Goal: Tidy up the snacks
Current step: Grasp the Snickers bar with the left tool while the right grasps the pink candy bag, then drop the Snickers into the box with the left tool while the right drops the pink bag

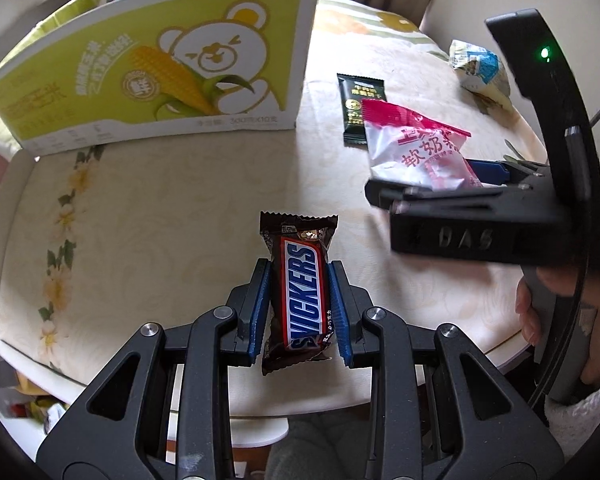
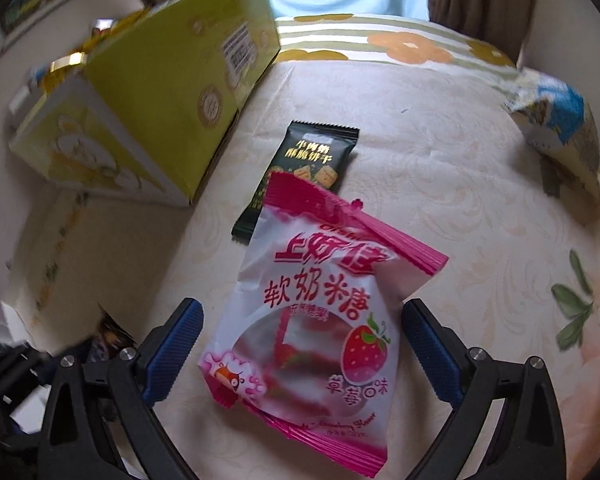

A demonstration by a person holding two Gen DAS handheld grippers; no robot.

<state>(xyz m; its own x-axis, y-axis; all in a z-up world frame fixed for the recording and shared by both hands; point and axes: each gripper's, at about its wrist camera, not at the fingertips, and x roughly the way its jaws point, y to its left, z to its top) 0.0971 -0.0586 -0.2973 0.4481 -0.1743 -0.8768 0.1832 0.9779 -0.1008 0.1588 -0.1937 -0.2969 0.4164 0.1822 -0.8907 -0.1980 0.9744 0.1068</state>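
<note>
The left gripper (image 1: 298,306) pinches a Snickers bar (image 1: 300,288) lengthwise between its blue pads, the bar's far end sticking out past the fingertips above the table (image 1: 160,220). The right gripper (image 2: 300,352) is spread wide, its fingers standing clear on either side of a pink strawberry candy bag (image 2: 308,320) that lies between them; whether the bag rests on the table cannot be told. Just beyond that bag, partly under its top edge, lies a black biscuit packet (image 2: 300,168). Left of the packet stands a yellow-green corn box (image 1: 152,76). Well right of the packet sits a blue-and-cream snack bag (image 2: 556,120).
</note>
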